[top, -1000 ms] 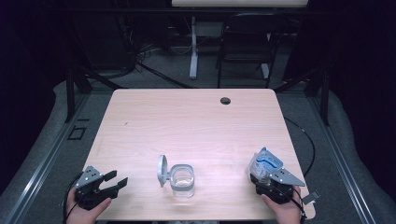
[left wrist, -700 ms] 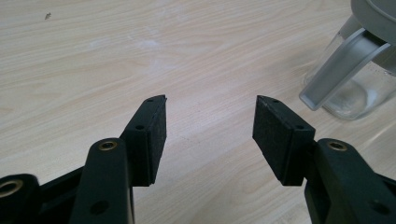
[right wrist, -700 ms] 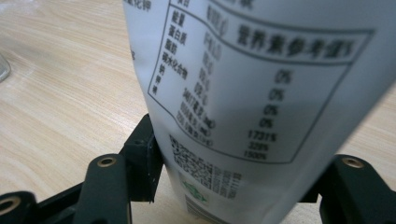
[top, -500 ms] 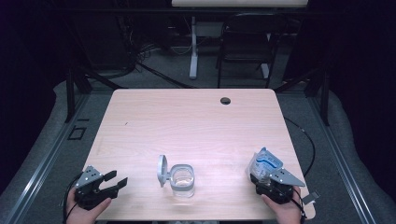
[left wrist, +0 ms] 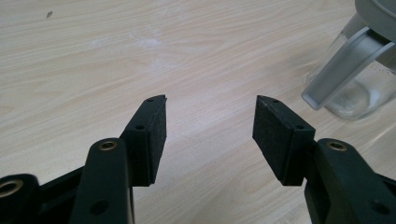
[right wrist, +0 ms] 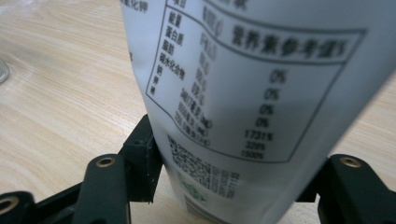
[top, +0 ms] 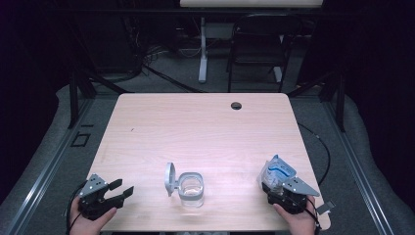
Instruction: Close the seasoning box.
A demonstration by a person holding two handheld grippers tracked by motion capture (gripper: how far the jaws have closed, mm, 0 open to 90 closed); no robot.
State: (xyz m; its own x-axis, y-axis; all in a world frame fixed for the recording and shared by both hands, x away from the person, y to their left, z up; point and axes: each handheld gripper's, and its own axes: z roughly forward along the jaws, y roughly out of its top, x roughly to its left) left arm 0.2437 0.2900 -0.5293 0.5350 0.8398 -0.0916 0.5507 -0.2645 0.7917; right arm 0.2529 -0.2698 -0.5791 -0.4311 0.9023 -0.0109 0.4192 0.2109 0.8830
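Right gripper [top: 280, 185]: at the near right corner of the table [top: 205, 127], held in a hand [top: 296, 220] that comes in from the bottom edge; its jaws are clamped on a white pouch [top: 276, 171].
Pouch: stands upright between the black jaws, just inside the table's right edge and close to its near edge; in the right gripper view its printed nutrition panel [right wrist: 252, 79] faces the camera and the jaws press its lower sides.
Left gripper [top: 122, 190]: at the near left corner, held in the other hand [top: 90, 218]; jaws apart with nothing between them, bare wood showing in the gap in the left gripper view, pads [left wrist: 149, 135] low over the tabletop.
Glass jar [top: 191, 188]: stands near the middle of the near edge, between the two grippers and apart from both, its grey lid [top: 169, 177] flipped up on the left side; in the left gripper view the jar [left wrist: 350, 88] sits to the right, beyond the jaw tips.
Open room: the whole far half of the wooden table lies bare up to a small round grommet hole [top: 236, 105] by the far edge; bare wood also separates the jar from each gripper.
Edges: both hands sit at the near rim; a dark floor and a chair [top: 257, 44] lie beyond the far edge.
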